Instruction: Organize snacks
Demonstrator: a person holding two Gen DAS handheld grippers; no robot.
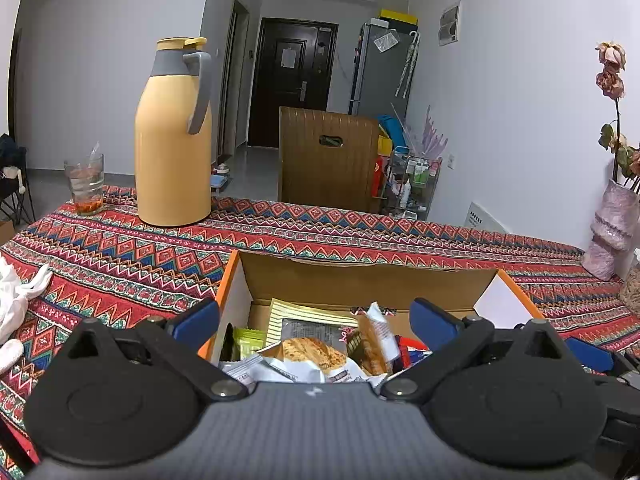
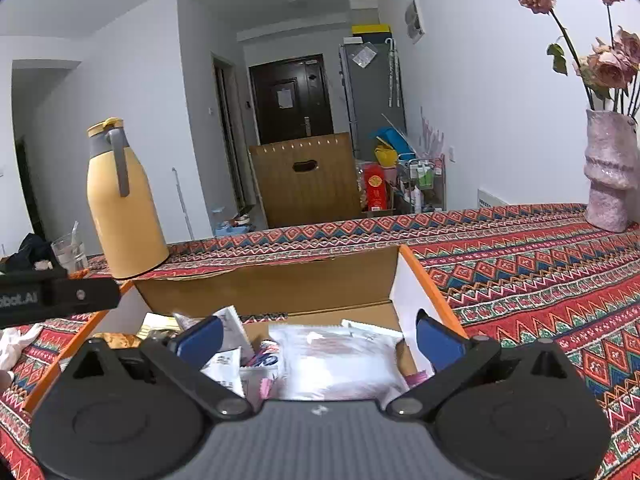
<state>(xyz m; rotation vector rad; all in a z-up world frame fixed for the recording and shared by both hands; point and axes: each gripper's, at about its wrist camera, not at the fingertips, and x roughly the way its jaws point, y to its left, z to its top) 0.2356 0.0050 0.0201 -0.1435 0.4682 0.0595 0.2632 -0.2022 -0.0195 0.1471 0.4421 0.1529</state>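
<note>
Cardboard box (image 1: 360, 280) sits open on the patterned counter (image 1: 120, 256), its far wall facing the counter's far edge, orange-trimmed side walls left and right. Left gripper (image 1: 316, 320) hovers over the box's left half, blue-padded jaws spread wide, nothing between them. Below it: a heap of snack packets (image 1: 308, 356) — a bag printed with a baked, crusty item, a yellow-striped pouch (image 1: 296, 316) leaning on the back wall, a green sachet by the left wall. Right gripper (image 2: 318, 334) hangs over the box's right half (image 2: 280, 284), jaws likewise spread and empty; a large clear plastic bag (image 2: 336, 360) lies beneath, with small white sachets (image 2: 226, 364) beside it on the left. A black bar of the other tool crosses the right wrist view's left edge (lettering only partly readable). Toward the counter's far-left corner stand a tall yellow thermos (image 1: 172, 140) with a grey handle and, left of it, a glass tumbler (image 1: 85, 184) holding liquid. A pink vase (image 2: 608, 176) of dried roses stands near the far-right edge. White cloth (image 1: 16, 300) lies at the counter's left edge.
</note>
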